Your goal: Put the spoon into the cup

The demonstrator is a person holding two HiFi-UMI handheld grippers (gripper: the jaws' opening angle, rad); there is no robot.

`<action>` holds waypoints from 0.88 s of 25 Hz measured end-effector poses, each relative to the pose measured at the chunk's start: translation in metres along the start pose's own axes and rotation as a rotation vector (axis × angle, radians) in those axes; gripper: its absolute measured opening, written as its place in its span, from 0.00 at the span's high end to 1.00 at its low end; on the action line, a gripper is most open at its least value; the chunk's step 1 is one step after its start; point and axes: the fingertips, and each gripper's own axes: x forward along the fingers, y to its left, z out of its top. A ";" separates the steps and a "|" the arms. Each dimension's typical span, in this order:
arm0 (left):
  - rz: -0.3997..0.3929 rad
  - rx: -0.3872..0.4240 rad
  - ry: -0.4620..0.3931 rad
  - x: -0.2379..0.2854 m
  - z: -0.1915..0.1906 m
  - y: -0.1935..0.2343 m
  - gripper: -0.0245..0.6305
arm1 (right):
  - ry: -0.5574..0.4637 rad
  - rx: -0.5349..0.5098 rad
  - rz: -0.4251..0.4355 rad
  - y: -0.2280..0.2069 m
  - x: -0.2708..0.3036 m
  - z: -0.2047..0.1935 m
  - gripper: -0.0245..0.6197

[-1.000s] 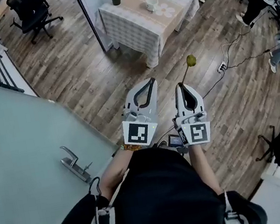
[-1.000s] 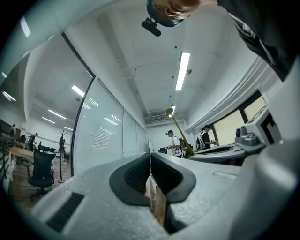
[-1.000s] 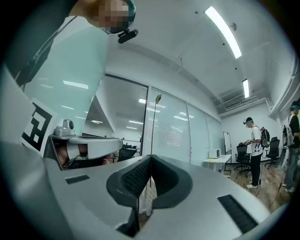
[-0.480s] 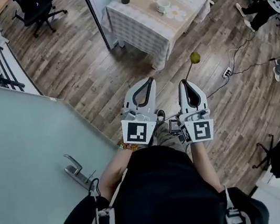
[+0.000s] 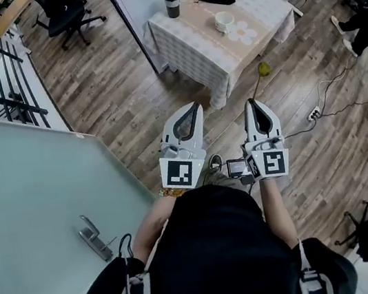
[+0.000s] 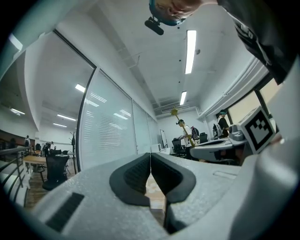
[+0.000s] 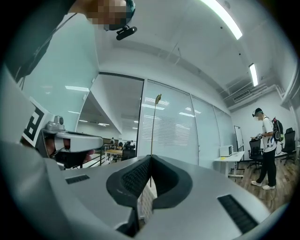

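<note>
Head view: our right gripper (image 5: 253,102) clenched the spoon (image 5: 260,82), left gripper (image 5: 197,105) closed empty; reaching the cup (image 5: 224,22), far beyond the fingertips (image 5: 250,108), remained.

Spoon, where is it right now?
In the head view, the spoon sticks out of the right tool, held in its shut tips, its yellow bowl over the floor beside the table holding the cup.
</note>
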 end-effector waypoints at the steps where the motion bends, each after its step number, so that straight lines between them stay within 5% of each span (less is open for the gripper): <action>1: 0.003 0.006 0.006 0.011 0.000 -0.003 0.93 | -0.002 0.001 0.005 -0.012 0.006 -0.001 0.95; 11: 0.031 0.000 0.053 0.101 -0.024 0.013 0.93 | 0.051 0.012 0.034 -0.080 0.070 -0.029 0.95; 22: -0.033 -0.089 0.005 0.244 -0.053 0.100 0.93 | 0.100 -0.059 -0.024 -0.124 0.198 -0.036 0.95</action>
